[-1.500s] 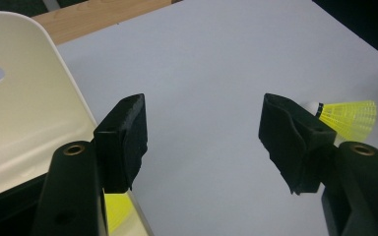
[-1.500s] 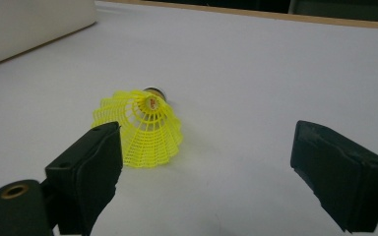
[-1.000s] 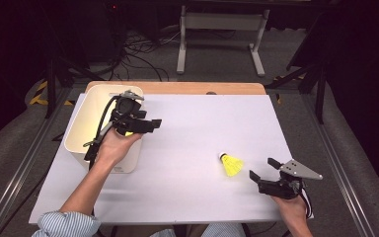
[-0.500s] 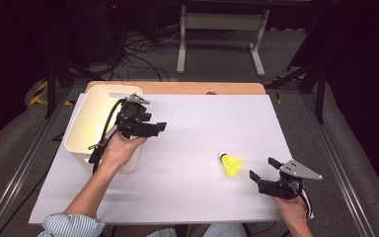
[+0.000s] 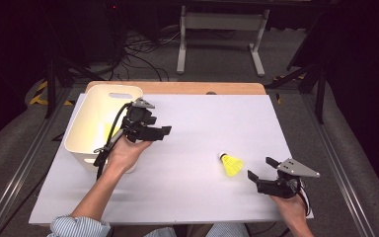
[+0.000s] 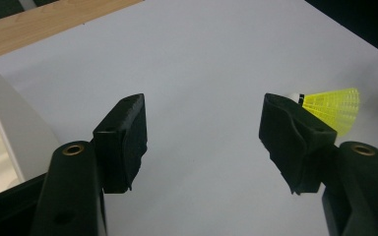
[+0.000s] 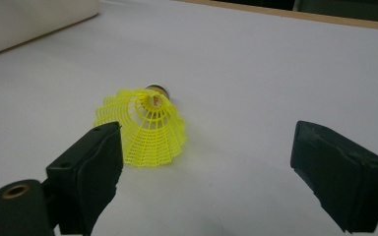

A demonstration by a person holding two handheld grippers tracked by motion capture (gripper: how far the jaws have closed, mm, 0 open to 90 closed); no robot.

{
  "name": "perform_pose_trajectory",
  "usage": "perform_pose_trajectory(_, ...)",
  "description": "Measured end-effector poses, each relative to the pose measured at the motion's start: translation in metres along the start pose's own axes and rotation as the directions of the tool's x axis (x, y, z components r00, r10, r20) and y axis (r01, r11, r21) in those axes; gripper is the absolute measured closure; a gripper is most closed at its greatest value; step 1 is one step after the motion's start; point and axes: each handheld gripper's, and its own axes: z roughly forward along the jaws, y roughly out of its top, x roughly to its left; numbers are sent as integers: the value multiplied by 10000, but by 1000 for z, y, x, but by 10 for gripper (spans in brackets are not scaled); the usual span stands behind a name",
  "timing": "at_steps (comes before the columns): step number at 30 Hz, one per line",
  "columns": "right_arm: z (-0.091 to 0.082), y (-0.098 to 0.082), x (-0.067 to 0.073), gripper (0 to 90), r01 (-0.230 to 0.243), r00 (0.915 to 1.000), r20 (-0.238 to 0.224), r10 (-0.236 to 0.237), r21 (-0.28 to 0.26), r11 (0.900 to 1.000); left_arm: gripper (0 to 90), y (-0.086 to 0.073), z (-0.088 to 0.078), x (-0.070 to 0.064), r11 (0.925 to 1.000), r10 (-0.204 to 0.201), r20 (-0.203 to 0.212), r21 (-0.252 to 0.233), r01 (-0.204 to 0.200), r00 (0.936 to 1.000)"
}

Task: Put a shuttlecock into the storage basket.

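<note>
A yellow shuttlecock (image 5: 232, 164) lies on its side on the white table (image 5: 202, 113), right of centre. My right gripper (image 5: 260, 169) rests open just right of it, jaws pointing at it. In the right gripper view the shuttlecock (image 7: 147, 130) lies a short way ahead of the open right gripper (image 7: 209, 152), nearer the left jaw. My left gripper (image 5: 159, 126) is open and empty, held above the table beside a white bin (image 5: 79, 153). In the left gripper view the left gripper (image 6: 204, 142) points across the table, and the shuttlecock (image 6: 334, 110) shows far off behind the right jaw.
Something yellow (image 5: 107, 131) lies inside the white bin at the table's left. The bin's wall (image 6: 5, 128) is close on the left gripper's left. A wooden strip (image 5: 177, 88) edges the far side. Dark floor, cables and a metal stand lie beyond.
My left gripper has moved right, away from above the bin and out over the table, still open. The right gripper and the shuttlecock have stayed put.
</note>
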Motion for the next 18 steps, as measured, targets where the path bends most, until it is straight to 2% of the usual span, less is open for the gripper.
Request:
perform_pose_trajectory(10,2,2,1,133,4,10000,-31,-3,224,9997,357,-1,6,-6,9998,165,36,54,-165,9999)
perform_pose_trajectory(15,4,5,1,151,25,10000,-60,-22,497,9988,357,-2,10,-8,9999,102,111,73,-103,9999)
perform_pose_trajectory(18,7,6,0,186,6,9999,-160,8,874,9962,357,-3,13,-10,9998,148,126,147,-150,9998)
